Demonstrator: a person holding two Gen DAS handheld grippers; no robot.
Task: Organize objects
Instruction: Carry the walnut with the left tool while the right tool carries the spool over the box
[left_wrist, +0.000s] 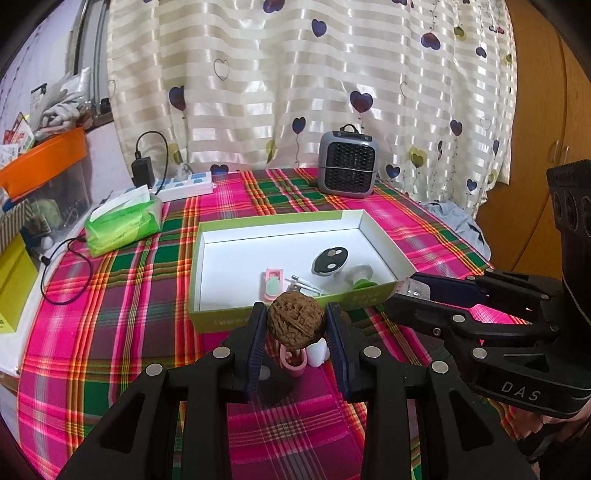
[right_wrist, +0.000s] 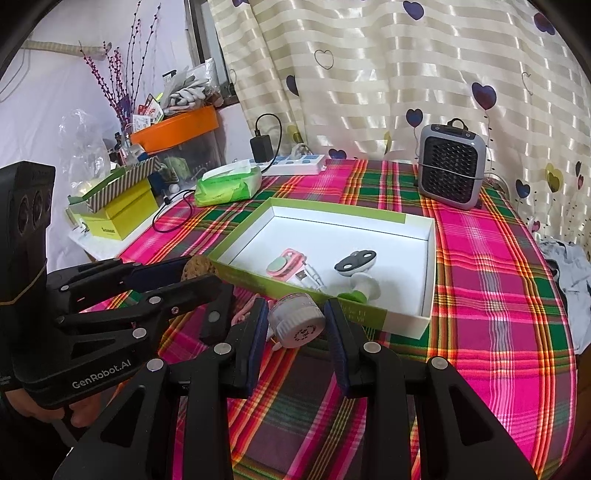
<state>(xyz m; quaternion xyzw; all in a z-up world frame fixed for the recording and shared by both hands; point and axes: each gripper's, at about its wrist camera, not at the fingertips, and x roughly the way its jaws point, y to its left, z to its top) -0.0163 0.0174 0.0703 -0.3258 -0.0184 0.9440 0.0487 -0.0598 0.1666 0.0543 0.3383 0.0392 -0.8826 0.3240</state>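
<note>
Left tongs were clamped on a walnut, pads touching both sides, held above the worktop just in front of the box's near wall. Under the walnut, on the plaid cloth: a small pink piece and a white piece, side by side between the left fingers.

Right tongs gripped a small white-capped bottle, cap end toward the camera, also just short of the box near edge. In the left view the right tongs came in from the right with the bottle at the tip, close to the box's near right corner. The left tongs sat just left of the right ones, apart.

Inside the box: pink clip, black oval gadget, white-and-green item, thin white cable piece, all near the front wall. Heater and tissue pack stood on the worktop behind.
</note>
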